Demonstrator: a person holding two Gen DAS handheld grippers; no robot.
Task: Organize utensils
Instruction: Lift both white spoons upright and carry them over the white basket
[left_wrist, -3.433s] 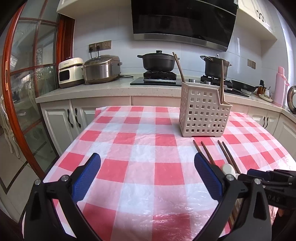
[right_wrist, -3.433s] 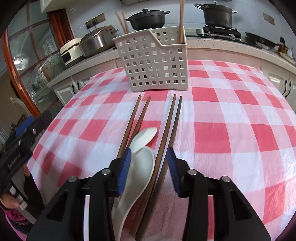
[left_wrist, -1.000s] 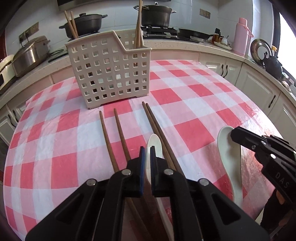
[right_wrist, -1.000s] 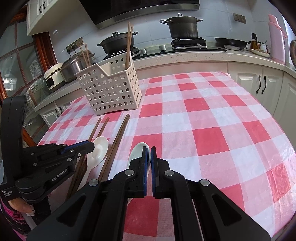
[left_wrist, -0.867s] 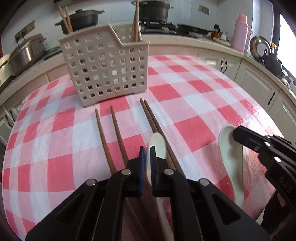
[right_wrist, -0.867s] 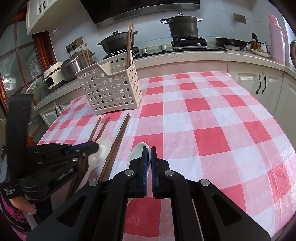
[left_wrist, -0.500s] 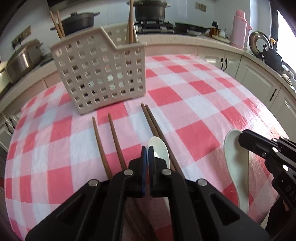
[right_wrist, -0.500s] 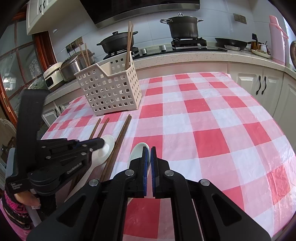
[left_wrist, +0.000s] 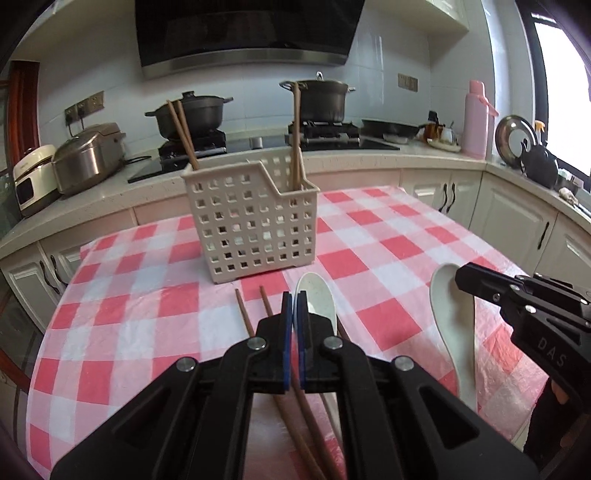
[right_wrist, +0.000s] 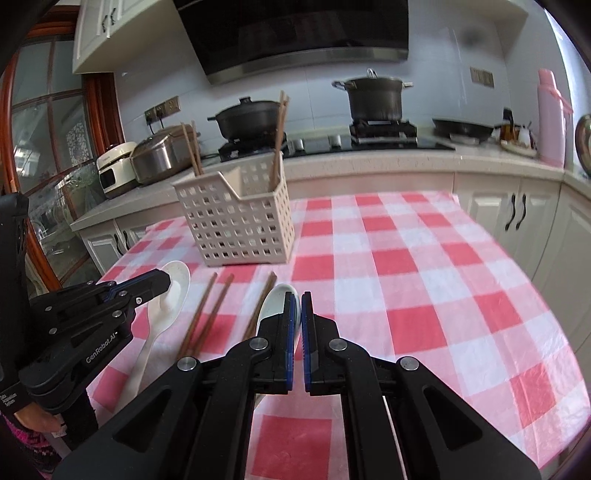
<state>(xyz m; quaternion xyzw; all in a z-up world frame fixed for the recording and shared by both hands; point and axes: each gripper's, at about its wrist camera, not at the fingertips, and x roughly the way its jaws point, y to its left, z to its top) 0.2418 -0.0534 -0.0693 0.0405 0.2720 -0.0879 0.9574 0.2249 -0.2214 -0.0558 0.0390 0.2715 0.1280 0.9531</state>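
The left gripper (left_wrist: 294, 299) had its jaws pressed together on a white spoon (left_wrist: 317, 299), whose bowl projected just right of the blue pads at lower centre of the left wrist view. In the right wrist view the same spoon (right_wrist: 173, 291) hung from the left gripper (right_wrist: 162, 282) at the left edge of the frame, its handle trailing down toward the table.

The right gripper (right_wrist: 297, 301) likewise had its jaws clamped together on a second white spoon (right_wrist: 275, 301), with the bowl showing just left of the pads. In the left wrist view this second spoon (left_wrist: 452, 317) appeared at lower right, held by the right gripper (left_wrist: 463, 277).

Brown chopsticks (left_wrist: 255, 317) lay on the table below the left gripper, running from lower centre toward the basket. In the right wrist view the chopsticks (right_wrist: 207, 310) lay between the two spoons.

The table (right_wrist: 424, 295) carried a red and white checked cloth. A cream perforated basket (left_wrist: 251, 225) stood upright on it at centre frame, beyond the chopstick tips and apart from them. Further chopsticks stood inside the basket: one pair leaning at its left end, one pair near its right end.

Behind the table, a kitchen worktop held a rice cooker (left_wrist: 86, 155) at left, two dark pots (left_wrist: 190, 112) on a hob at centre, and a pink flask (left_wrist: 476, 118) at right.
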